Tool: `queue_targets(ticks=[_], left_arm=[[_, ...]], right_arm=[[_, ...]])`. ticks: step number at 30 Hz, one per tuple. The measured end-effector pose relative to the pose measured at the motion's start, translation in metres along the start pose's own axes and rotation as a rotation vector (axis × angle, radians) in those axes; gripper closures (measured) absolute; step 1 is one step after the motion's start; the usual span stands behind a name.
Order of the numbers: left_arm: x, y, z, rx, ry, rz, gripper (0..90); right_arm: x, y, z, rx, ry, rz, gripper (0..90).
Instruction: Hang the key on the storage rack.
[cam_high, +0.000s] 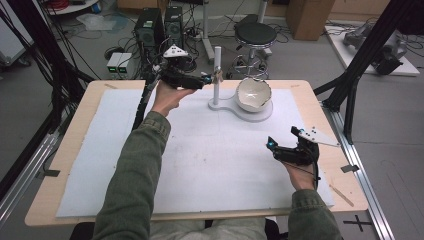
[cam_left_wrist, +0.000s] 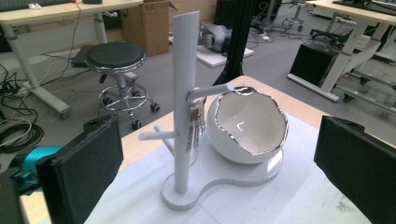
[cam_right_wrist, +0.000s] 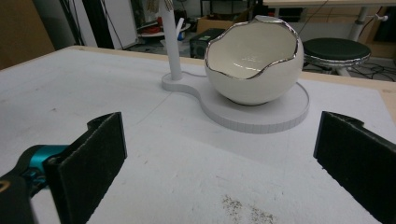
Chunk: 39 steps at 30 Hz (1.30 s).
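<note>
Jewellery (cam_left_wrist: 195, 126), a small silvery chain or bracelet by the look of it, hangs from the upper peg of the white stand (cam_left_wrist: 185, 93), straight ahead of the left gripper (cam_high: 209, 79) and between its wide-open jaws; the eggshell-shaped bowl (cam_left_wrist: 247, 123) sits just to the gripper's right of it on the same base. The step in hand looks like reaching in for the hanging piece, so the jaws should come in level, straddle the strands below the peg without bumping the post, and close gently before lifting outward along the peg. Right gripper (cam_high: 272, 146) hovers well back over the white mat (cam_high: 210, 155), jaws spread and holding nothing, the bowl ahead of it.
</note>
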<state>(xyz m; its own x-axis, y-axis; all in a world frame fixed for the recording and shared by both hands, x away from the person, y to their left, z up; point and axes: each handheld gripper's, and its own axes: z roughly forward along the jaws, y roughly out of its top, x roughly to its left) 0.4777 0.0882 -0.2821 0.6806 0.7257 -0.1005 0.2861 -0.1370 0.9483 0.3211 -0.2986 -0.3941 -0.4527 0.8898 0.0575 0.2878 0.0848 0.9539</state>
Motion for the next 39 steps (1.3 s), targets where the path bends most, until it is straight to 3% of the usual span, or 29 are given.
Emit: queue_targets(ticks=[15, 28, 39], left_arm=[[0.016, -0.018, -0.027, -0.031, 0.033, -0.040, 1.7], [0.025, -0.034, -0.051, -0.050, 0.072, -0.043, 1.7], [0.036, -0.049, -0.069, -0.033, 0.090, -0.068, 1.8]], right_arm=[[0.002, 0.000, 0.002, 0.008, 0.002, -0.006, 1.4], [0.002, 0.000, 0.003, 0.013, 0.004, -0.009, 1.4], [0.004, -0.001, 0.006, 0.022, 0.004, -0.009, 1.4]])
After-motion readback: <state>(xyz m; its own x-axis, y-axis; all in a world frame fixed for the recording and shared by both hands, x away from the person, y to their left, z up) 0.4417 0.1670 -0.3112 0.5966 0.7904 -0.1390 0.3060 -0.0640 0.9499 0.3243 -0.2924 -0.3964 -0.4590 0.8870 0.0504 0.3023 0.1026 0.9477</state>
